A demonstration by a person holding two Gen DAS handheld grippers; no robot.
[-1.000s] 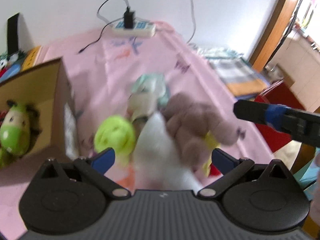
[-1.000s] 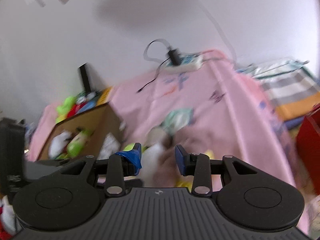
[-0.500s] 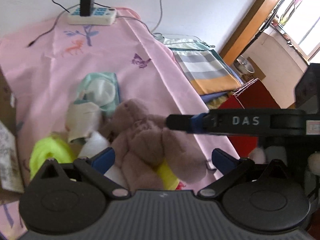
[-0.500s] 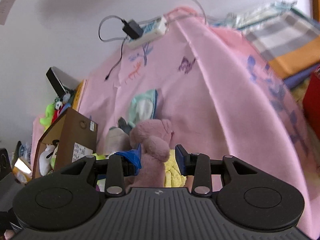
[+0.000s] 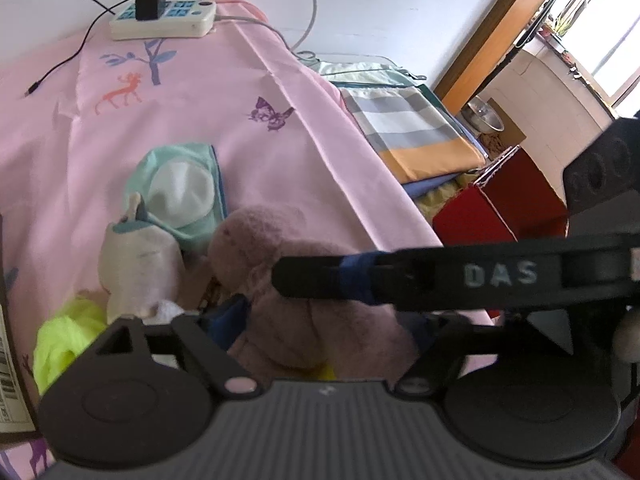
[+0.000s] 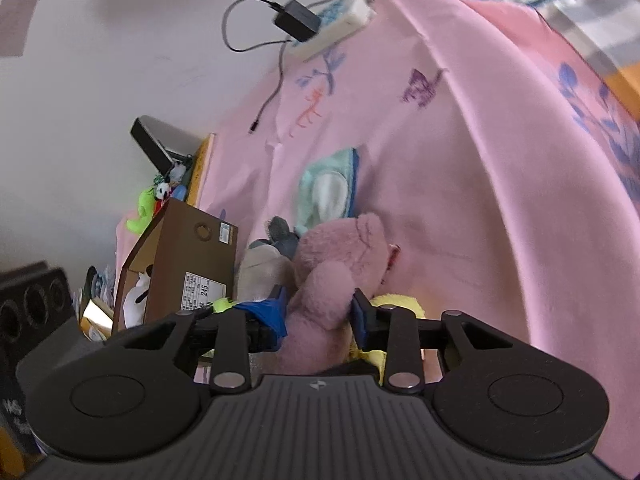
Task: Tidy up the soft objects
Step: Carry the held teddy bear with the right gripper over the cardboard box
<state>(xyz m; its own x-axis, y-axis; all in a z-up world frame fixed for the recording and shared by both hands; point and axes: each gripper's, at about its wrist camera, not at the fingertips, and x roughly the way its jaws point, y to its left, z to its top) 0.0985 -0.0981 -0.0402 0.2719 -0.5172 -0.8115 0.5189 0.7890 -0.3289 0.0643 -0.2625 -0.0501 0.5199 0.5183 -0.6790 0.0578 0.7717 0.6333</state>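
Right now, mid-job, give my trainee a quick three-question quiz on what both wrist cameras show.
1. True or false: the right tongs have their pads on either side of the pink plush bear.
2. Multiple choice: the cardboard box already holds A) a soft toy, B) folded bedding, C) a power strip.
3. Fill in: the mint-green and white plush lies on the ____ sheet.

Key: 1 true, the pads press a limb of the bear. 2 A, a white and black toy shows in the box opening. 3 pink.
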